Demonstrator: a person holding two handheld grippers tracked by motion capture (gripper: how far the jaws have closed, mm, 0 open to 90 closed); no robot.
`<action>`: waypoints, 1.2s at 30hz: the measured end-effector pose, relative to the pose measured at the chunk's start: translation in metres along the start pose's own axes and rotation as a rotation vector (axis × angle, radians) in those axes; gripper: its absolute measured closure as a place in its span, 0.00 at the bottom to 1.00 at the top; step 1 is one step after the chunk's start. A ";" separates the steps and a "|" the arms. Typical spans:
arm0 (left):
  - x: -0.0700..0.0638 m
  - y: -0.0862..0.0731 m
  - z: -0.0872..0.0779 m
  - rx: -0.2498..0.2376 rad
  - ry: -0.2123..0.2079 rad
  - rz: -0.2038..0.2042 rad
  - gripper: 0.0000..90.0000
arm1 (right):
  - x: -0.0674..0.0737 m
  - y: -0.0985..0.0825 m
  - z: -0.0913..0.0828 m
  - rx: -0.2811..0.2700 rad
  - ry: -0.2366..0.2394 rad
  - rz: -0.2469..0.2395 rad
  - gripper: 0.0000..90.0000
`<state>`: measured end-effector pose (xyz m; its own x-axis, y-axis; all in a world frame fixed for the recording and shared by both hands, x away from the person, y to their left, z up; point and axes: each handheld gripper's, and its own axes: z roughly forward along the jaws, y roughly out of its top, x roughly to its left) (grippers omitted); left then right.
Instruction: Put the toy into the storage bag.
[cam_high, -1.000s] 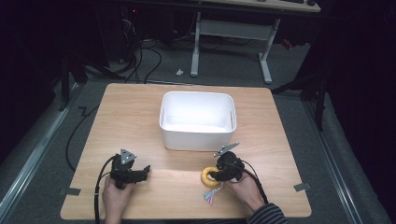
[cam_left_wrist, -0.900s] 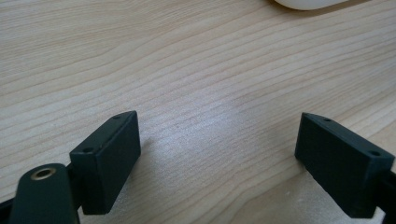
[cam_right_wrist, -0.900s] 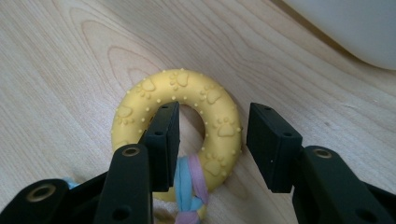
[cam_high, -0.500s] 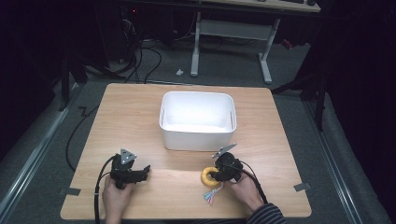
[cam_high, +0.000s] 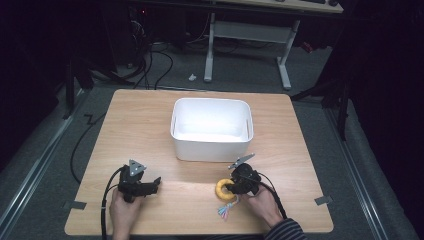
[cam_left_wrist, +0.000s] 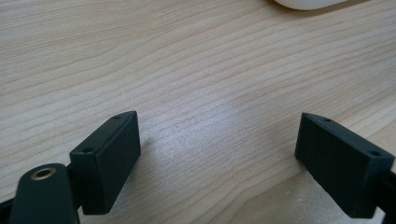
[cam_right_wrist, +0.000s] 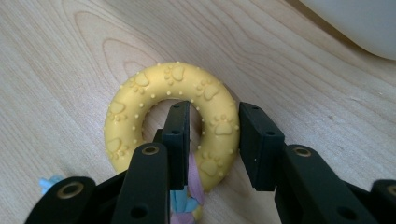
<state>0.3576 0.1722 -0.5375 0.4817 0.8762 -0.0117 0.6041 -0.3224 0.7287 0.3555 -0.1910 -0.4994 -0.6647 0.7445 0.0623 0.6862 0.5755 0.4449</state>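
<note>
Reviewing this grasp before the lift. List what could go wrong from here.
1. The right gripper pinches just one side of the yellow ring toy, one finger inside the hole; lifted, the ring may swing or slip off the fingers.
2. The toy's fabric tassel trails on the table and could drag or catch.
3. The white bin stands close behind; a quick lift might bump its wall.
</note>
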 end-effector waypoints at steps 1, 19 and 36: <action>0.000 0.000 0.000 0.000 0.000 0.000 0.16 | 0.000 0.000 0.000 0.002 -0.002 0.001 0.73; 0.000 0.000 0.000 0.000 -0.001 -0.001 0.16 | -0.005 0.000 -0.014 -0.078 0.055 0.007 0.77; 0.001 0.001 0.001 -0.001 0.002 -0.009 0.17 | -0.029 -0.026 -0.045 -0.130 0.029 0.133 0.77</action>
<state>0.3587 0.1725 -0.5373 0.4752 0.8797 -0.0167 0.6077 -0.3145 0.7292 0.3438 -0.2425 -0.4728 -0.5802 0.7999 0.1536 0.7259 0.4223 0.5428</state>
